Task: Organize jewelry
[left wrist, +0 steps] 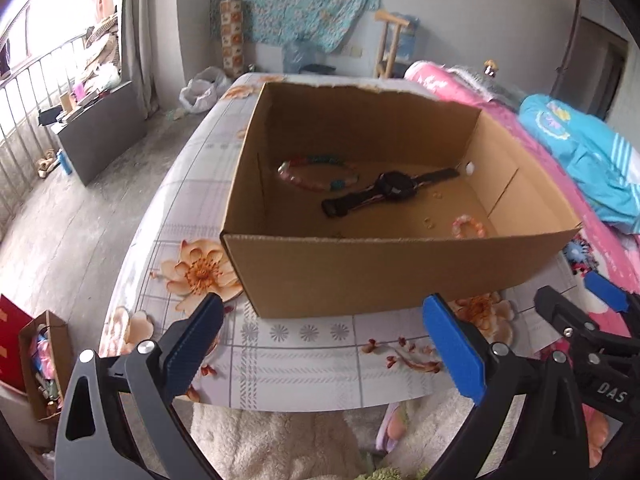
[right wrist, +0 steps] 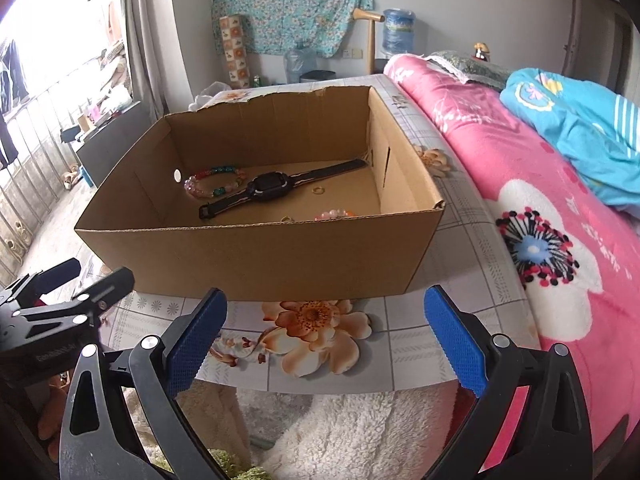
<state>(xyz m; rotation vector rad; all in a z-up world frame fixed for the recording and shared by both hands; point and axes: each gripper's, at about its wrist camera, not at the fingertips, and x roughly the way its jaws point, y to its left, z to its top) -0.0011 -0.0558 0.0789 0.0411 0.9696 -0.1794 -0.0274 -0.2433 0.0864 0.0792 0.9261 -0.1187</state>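
Observation:
An open cardboard box (left wrist: 384, 268) (right wrist: 256, 256) stands on the flowered tablecloth (left wrist: 304, 364) (right wrist: 400, 352). On its floor lie a black watch (left wrist: 390, 190) (right wrist: 272, 190), a multicoloured bead bracelet (left wrist: 316, 174) (right wrist: 214, 184), a small pink bead bracelet (left wrist: 468, 228) (right wrist: 334, 214) and small gold rings (left wrist: 429, 222) (right wrist: 319, 190). My left gripper (left wrist: 324, 312) is open and empty, just short of the box's near wall. My right gripper (right wrist: 326, 308) is open and empty too, before the same wall. Each gripper shows at the edge of the other's view: the right gripper (left wrist: 576, 304), the left gripper (right wrist: 100, 276).
A pink flowered blanket (right wrist: 540, 216) and a blue garment (right wrist: 580, 132) lie to the right of the table. A fluffy white rug (right wrist: 344, 432) lies below the table's near edge. A small carton of odds and ends (left wrist: 42, 360) stands on the floor at left.

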